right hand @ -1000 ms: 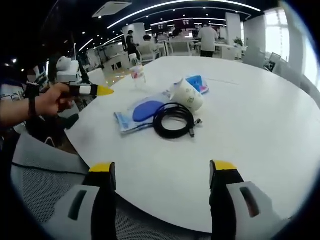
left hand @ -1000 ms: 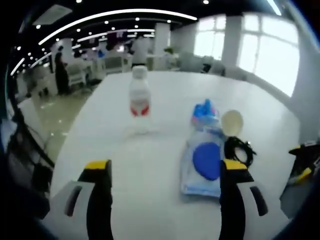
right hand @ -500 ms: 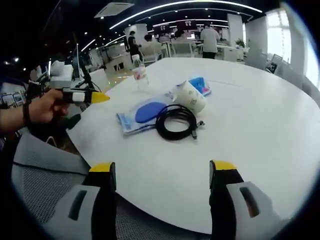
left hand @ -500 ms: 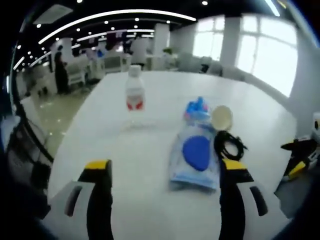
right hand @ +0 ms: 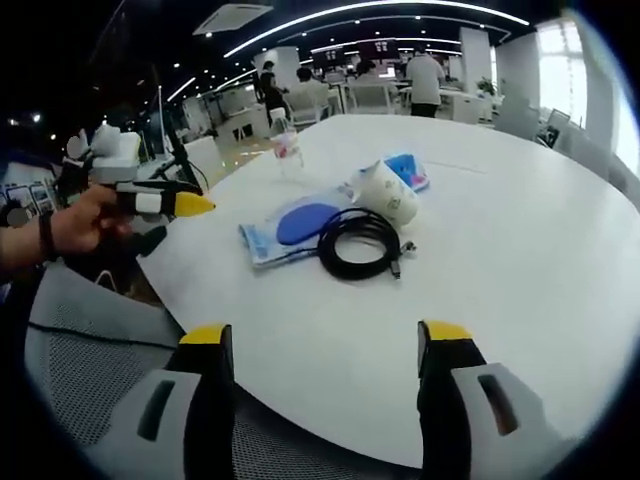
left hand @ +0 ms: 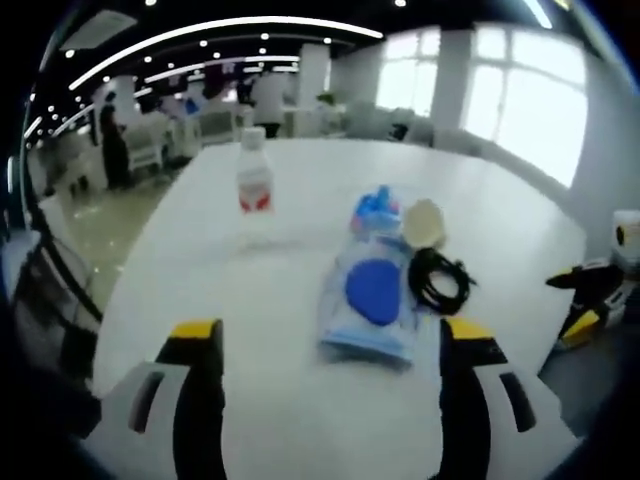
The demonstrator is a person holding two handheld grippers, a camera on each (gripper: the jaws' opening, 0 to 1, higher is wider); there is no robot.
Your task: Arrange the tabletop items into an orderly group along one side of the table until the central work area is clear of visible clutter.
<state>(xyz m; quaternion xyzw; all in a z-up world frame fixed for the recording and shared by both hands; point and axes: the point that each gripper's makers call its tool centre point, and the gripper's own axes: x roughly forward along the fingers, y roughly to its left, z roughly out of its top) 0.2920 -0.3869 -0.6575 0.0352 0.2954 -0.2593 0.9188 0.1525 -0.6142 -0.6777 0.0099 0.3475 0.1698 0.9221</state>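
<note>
On the white table [left hand: 280, 330] lie a clear packet with a blue disc [left hand: 373, 293], a paper cup on its side [left hand: 423, 222], a coiled black cable [left hand: 437, 279] and a clear bottle with a red label [left hand: 254, 183] standing further back. My left gripper [left hand: 325, 338] is open, short of the packet, nothing between its jaws. The right gripper view has the same packet [right hand: 300, 225], cup [right hand: 386, 191], cable [right hand: 355, 242] and bottle [right hand: 288, 149]. My right gripper [right hand: 325, 340] is open at the table's [right hand: 520, 260] near edge. The left gripper [right hand: 165, 204], held in a hand, shows at the left there.
A grey mesh chair [right hand: 90, 350] stands under the right gripper at the table's edge. The right gripper's yellow-tipped jaw [left hand: 585, 290] enters the left gripper view from the right. People and desks stand far behind the table, with windows at the right.
The left gripper has drawn back from the table, so bottle and packet look smaller and further off. The right gripper has barely moved.
</note>
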